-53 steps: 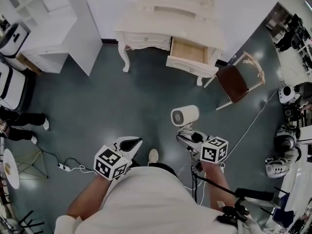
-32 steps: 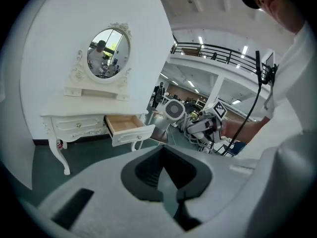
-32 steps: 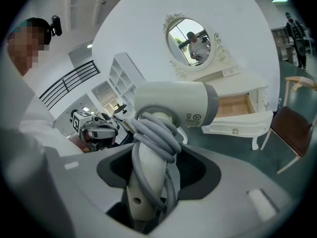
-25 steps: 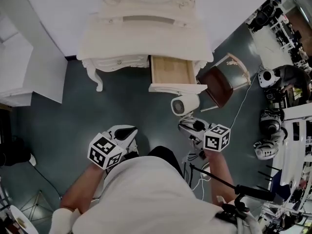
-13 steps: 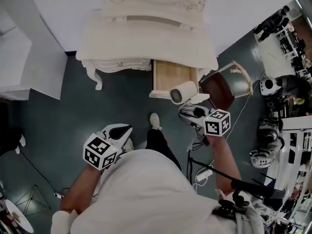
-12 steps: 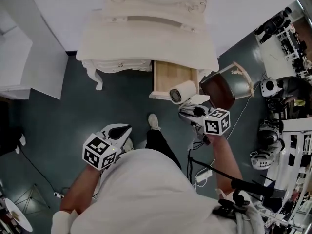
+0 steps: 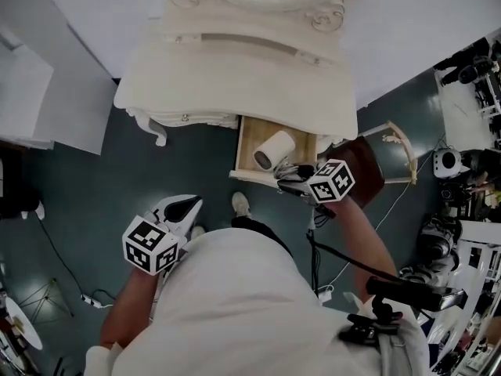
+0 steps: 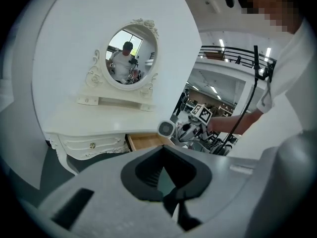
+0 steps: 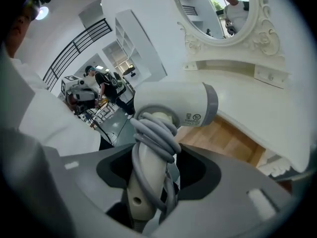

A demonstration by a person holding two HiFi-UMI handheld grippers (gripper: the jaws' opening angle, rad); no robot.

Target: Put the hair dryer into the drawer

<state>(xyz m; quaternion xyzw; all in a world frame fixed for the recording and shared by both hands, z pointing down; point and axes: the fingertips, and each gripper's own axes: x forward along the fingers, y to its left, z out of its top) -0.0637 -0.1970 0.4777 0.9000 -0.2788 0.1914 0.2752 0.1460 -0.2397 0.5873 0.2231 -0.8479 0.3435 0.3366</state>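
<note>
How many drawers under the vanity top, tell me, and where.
2: a closed drawer at left, an open drawer at right below the hair dryer; others may be hidden.

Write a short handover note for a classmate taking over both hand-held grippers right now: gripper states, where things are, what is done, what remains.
Right hand-held gripper: shut on the handle of the hair dryer, whose cord is wrapped round the handle.
Left hand-held gripper: shut, empty, held back from the dressing table.
Drawer: open, with the dryer's barrel over it but not set down.
Done: dryer gripped and at the drawer.
Left: lower it in, open the jaws, withdraw.
</note>
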